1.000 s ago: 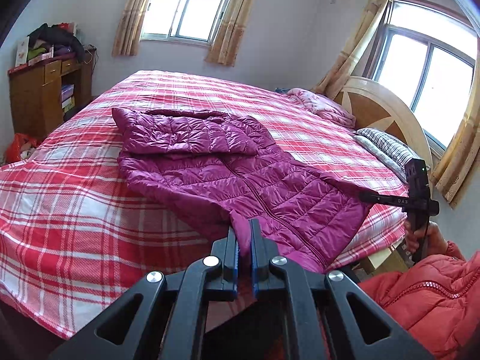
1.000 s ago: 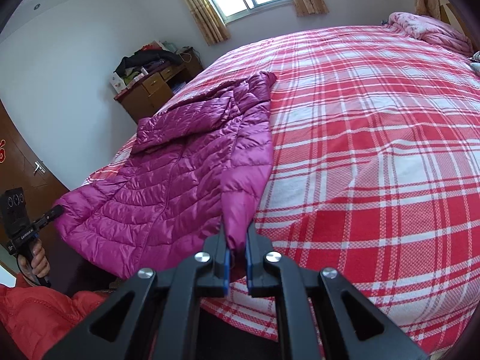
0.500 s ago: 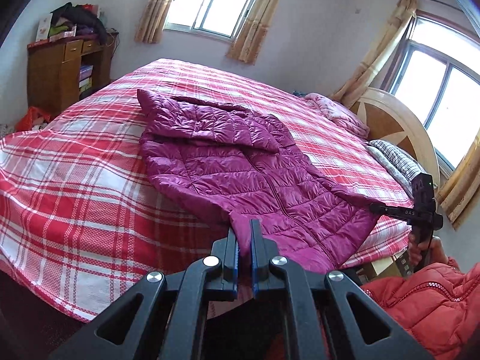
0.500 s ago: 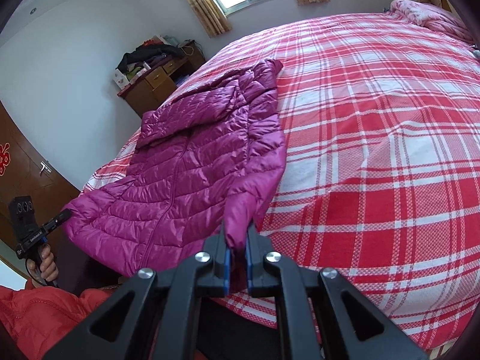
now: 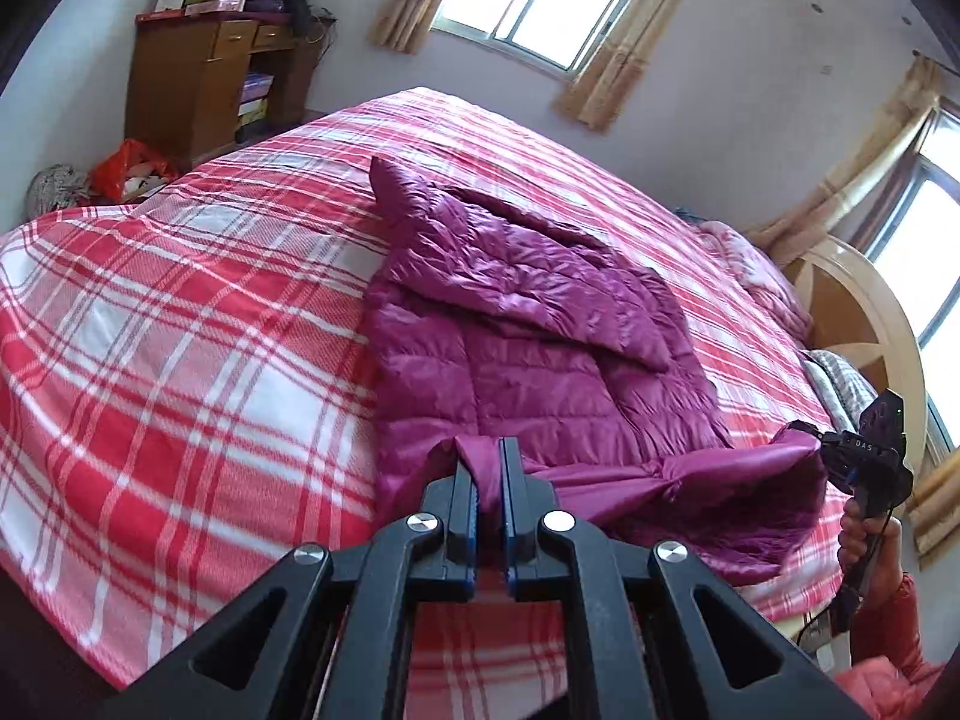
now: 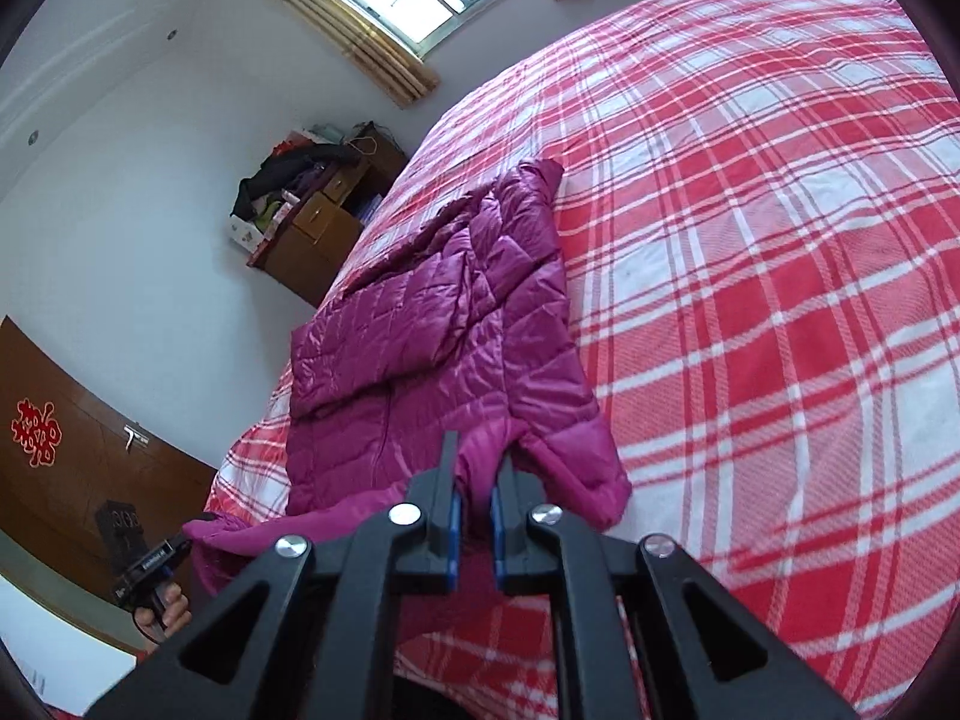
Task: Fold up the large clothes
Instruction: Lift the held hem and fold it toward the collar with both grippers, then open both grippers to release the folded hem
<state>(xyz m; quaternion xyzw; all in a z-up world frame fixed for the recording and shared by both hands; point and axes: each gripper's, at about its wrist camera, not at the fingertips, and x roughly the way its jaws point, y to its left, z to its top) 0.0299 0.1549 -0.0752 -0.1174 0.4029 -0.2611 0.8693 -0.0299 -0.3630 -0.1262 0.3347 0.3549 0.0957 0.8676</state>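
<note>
A magenta quilted down jacket (image 5: 528,354) lies on a bed with a red and white plaid cover (image 5: 180,324), one sleeve folded across its upper part. My left gripper (image 5: 487,468) is shut on one corner of the jacket's bottom hem. At the other hem corner my right gripper (image 6: 477,468) is shut on the fabric of the jacket (image 6: 444,336). The hem is lifted off the bed and hangs stretched between both grippers. The right gripper (image 5: 804,435) also shows at the right edge of the left wrist view, and the left gripper (image 6: 186,537) at the lower left of the right wrist view.
A wooden desk (image 5: 198,78) piled with clothes and boxes stands by the far wall, with red bags (image 5: 129,171) on the floor beside it. A wooden headboard (image 5: 864,324) and pillows (image 5: 840,384) lie at the right. The plaid bed (image 6: 780,300) spreads wide beside the jacket. A brown door (image 6: 72,480) stands at left.
Both grippers have carried the jacket's hem up and forward over the bed, rolling as they went. The lower part of the jacket is lifted and bunched, and the jacket looks shorter.
</note>
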